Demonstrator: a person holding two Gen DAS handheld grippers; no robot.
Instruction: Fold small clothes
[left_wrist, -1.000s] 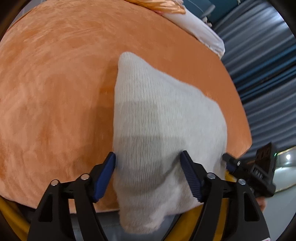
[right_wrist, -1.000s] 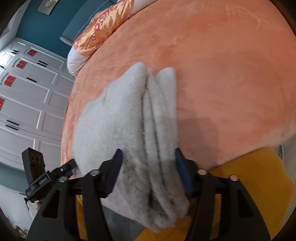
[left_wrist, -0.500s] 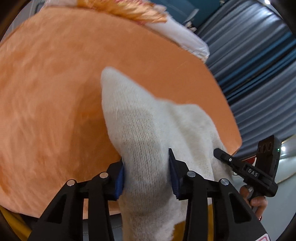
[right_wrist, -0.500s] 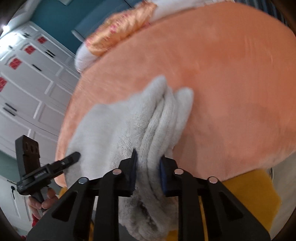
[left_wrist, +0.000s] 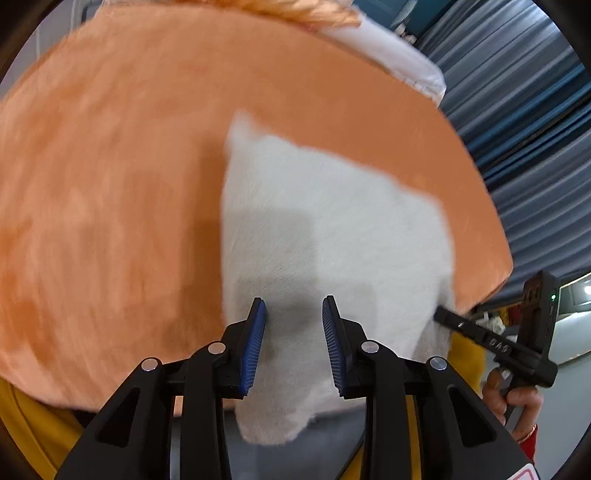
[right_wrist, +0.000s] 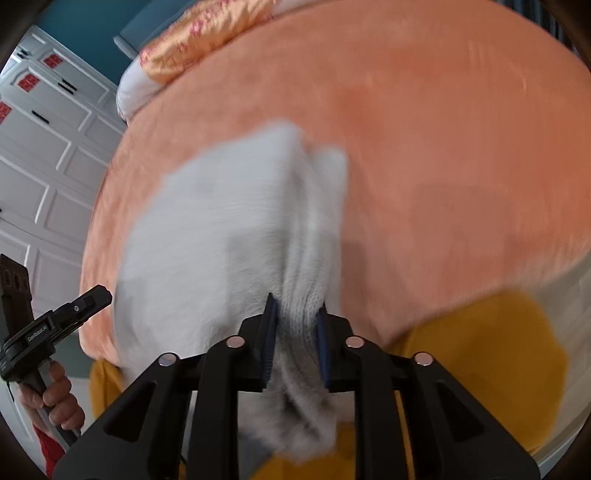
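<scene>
A folded white knit garment (left_wrist: 332, 240) lies at the near edge of the orange bed cover (left_wrist: 110, 184), its near end hanging over the edge. My left gripper (left_wrist: 294, 325) has its blue pads a little apart over the garment's near left side, with flat cloth between them. In the right wrist view, the garment (right_wrist: 221, 229) shows stacked folded layers on its right side. My right gripper (right_wrist: 295, 325) is shut on those bunched layers. Both views are blurred.
An orange patterned pillow (right_wrist: 199, 33) and a white pillow (left_wrist: 399, 55) lie at the far end of the bed. Blue curtains (left_wrist: 535, 147) hang to the right. White panelled wardrobe doors (right_wrist: 40, 166) stand to the left. Yellow fabric (right_wrist: 480, 350) hangs below the bed's near edge.
My left gripper, shut on the garment half a second ago, has opened and the cloth lies flat again. My right gripper closed on the folded layers and still holds them.
</scene>
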